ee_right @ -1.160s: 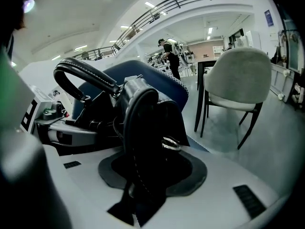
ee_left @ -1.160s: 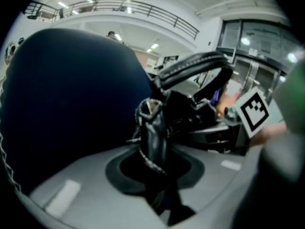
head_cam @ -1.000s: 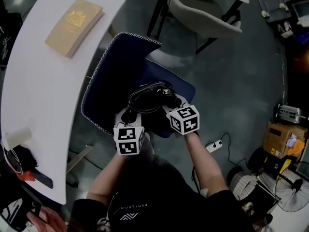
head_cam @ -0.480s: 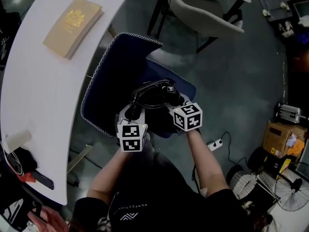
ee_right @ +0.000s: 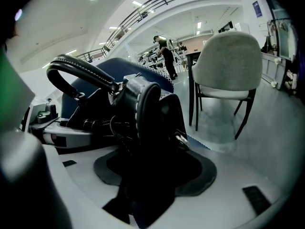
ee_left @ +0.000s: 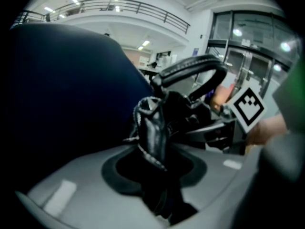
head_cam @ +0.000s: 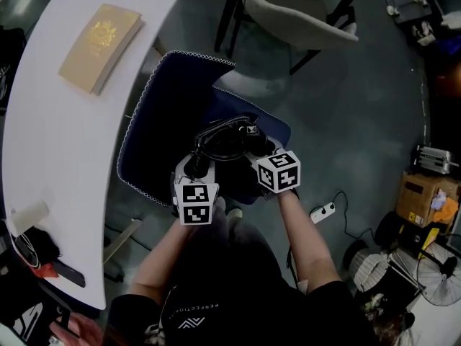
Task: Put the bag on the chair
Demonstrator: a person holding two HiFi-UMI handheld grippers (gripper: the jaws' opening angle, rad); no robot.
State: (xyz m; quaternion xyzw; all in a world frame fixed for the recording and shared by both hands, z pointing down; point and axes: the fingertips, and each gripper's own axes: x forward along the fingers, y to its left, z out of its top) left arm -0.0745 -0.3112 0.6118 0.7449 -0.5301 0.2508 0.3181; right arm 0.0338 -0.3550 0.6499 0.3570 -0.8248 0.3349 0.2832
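Black bag (head_cam: 229,144) lies on seat of blue chair (head_cam: 162,114), handle (ee_left: 190,69) arched up. 2 grippers at its ends, both angled down: left gripper (head_cam: 194,166) at near-left end, right gripper (head_cam: 258,150) at right end.

Left jaws partway apart, just been opening; bag's stitched edge (ee_left: 151,130) stands between them, not clamped.

Right jaws wider apart, also just been opening; bag's end between them, loose.

White table (head_cam: 50,143) beside chair carries tan book (head_cam: 101,45). Grey chair (head_cam: 299,20) beyond.
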